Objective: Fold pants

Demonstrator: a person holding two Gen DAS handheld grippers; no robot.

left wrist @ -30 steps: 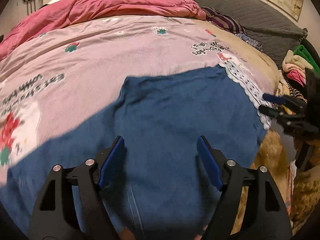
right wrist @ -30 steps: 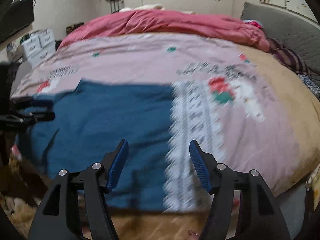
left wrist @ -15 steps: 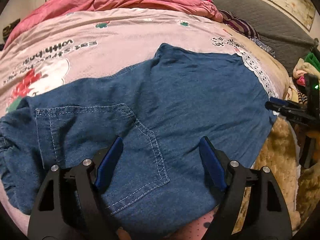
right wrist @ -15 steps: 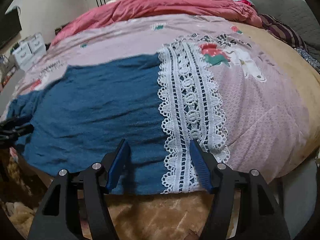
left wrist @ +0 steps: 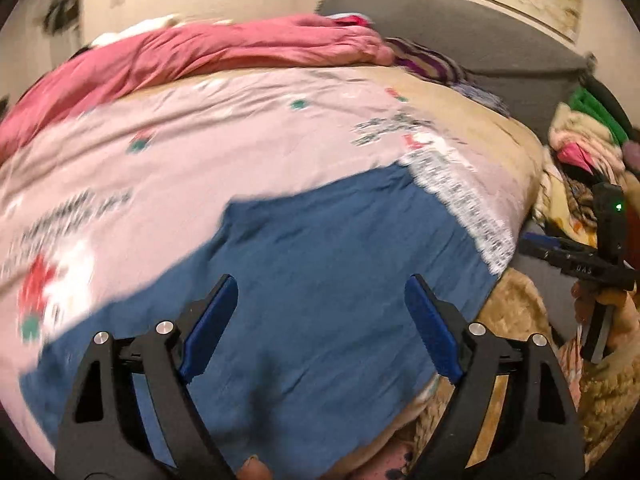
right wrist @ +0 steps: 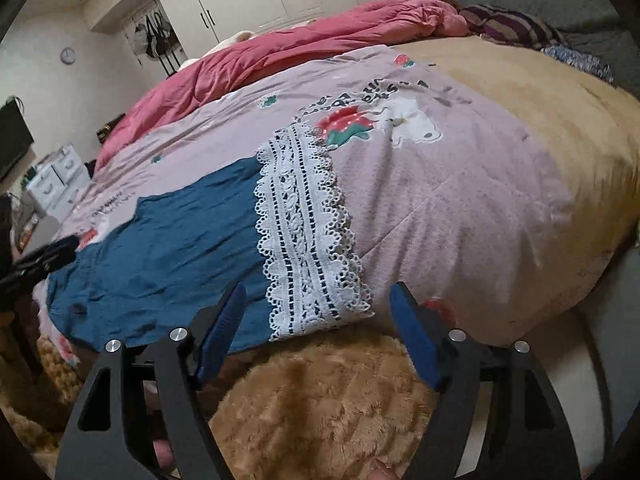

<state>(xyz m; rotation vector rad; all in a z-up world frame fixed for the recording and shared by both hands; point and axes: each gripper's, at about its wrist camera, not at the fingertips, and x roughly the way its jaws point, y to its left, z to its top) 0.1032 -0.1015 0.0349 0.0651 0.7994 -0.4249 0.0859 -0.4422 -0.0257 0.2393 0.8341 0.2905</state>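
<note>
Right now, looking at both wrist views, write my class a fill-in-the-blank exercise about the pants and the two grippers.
1. The blue pants lie spread on a ____ bedspread.
2. The cuff end of the pants carries a band of white ____.
3. The jaws of the left gripper are opening and hold ____.
4. The right gripper hovers nearest the ____ end of the pants.

Missing words: pink; lace; nothing; lace

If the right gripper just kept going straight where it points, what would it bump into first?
Most likely the white lace hem of the blue pants, hanging at the bed's edge. The right gripper is opening with nothing between its fingers, though depth is hard to judge.
</note>
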